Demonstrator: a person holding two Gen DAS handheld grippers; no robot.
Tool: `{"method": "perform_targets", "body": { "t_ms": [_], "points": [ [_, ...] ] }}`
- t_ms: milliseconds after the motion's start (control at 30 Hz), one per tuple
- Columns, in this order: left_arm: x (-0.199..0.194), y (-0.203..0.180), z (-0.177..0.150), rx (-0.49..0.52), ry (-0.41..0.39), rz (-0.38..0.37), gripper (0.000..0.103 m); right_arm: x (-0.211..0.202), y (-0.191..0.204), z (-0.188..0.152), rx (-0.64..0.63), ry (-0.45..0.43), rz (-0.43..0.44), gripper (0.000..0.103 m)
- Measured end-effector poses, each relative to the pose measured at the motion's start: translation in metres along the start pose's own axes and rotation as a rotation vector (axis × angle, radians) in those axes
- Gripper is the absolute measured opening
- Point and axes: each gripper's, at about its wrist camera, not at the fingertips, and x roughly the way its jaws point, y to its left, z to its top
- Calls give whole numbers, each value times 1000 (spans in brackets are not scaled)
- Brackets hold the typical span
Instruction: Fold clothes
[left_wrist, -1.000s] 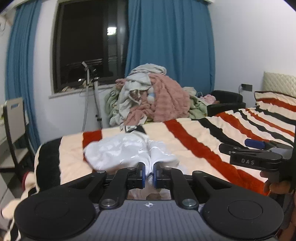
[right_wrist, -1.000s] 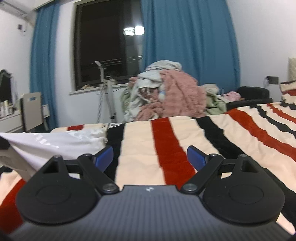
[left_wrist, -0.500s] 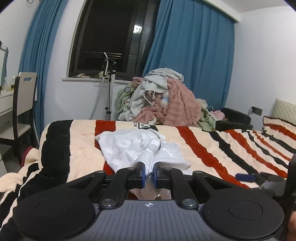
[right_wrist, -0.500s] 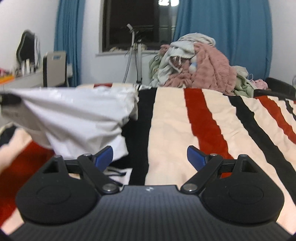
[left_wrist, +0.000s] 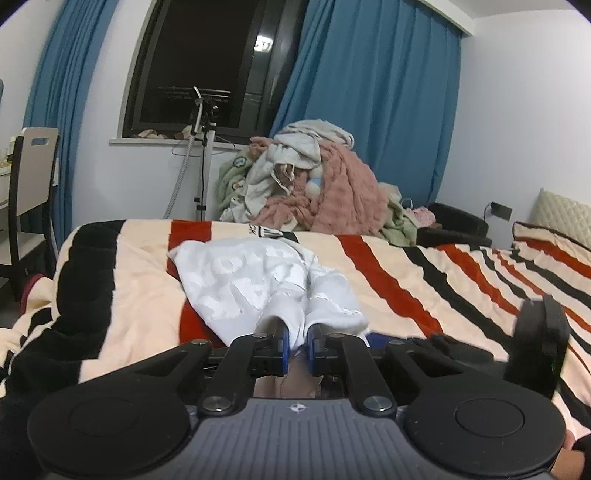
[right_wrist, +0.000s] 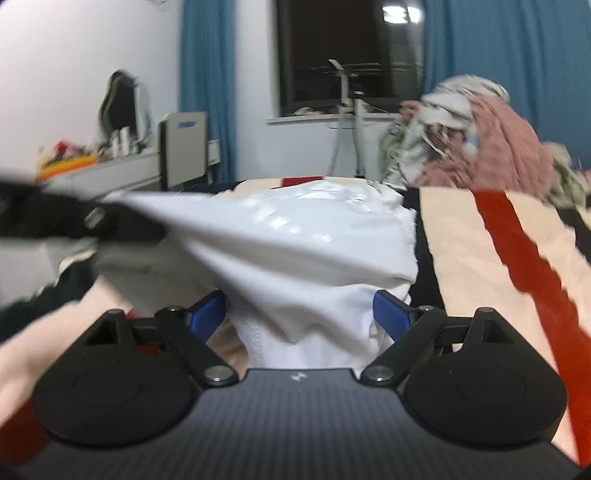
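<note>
On the bed's fleece blanket (left_wrist: 388, 266), striped in cream, red and black, lies a crumpled white garment with glossy white lettering (left_wrist: 255, 280), near the foot end and over a red stripe. At the near edge the left gripper (left_wrist: 295, 341) has its blue-padded fingers (left_wrist: 282, 341) drawn close together with a fold of the white fabric pinched between them, the cloth rising in a ridge toward that grip. From the right wrist view the same garment (right_wrist: 295, 251) is stretched taut from the left gripper (right_wrist: 122, 225), seen blurred at the left, down to the right gripper (right_wrist: 301, 317). Its blue pads (right_wrist: 391, 314) stand wide apart, with a bunch of fabric lying between them; whether either pad touches the cloth cannot be told. Beyond the bed a heap of pink, grey and green laundry (left_wrist: 314, 184) is piled beneath blue curtains (left_wrist: 369, 92) beside a dark window (left_wrist: 207, 66)
</note>
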Motion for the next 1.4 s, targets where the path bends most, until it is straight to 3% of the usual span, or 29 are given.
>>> {"method": "perform_targets", "body": {
  "t_ms": [167, 400, 467, 600, 700, 800, 900, 967, 1033, 1167, 1300, 1400],
  "points": [
    [15, -11, -7, 27, 17, -2, 16, -11, -31, 13, 110, -37, -80, 88],
    [19, -27, -18, 97, 30, -24, 28, -34, -64, 25, 219, 13, -161, 88],
    [18, -34, -21, 135, 37, -27, 39, -38, -74, 26, 260, 27, -174, 88],
    [15, -54, -35, 273, 44, -28, 58, -40, -91, 25, 337, 20, -215, 88],
    [18, -72, -52, 405, 49, -2, 61, -39, -96, 25, 371, 29, -208, 88],
    [29, -86, -73, 555, 18, 101, 70, -40, -97, 26, 371, 29, -203, 88],
    [48, -93, -94, 709, 9, 198, 70, -42, -99, 27, 374, 24, -203, 88],
    [63, -94, -105, 778, 28, 268, 67, -43, -100, 26, 385, 25, -205, 88],
    [72, -89, -105, 767, 46, 312, 56, -41, -104, 25, 402, 33, -208, 88],
    [62, -82, -86, 646, -26, 309, 16, -36, -113, 18, 437, 71, -216, 88],
    [37, -75, -59, 490, -152, 247, 8, -35, -121, 10, 461, 162, -190, 88],
    [22, -70, -44, 383, -181, 175, 7, -37, -126, 4, 476, 236, -161, 88]
  ]
}}
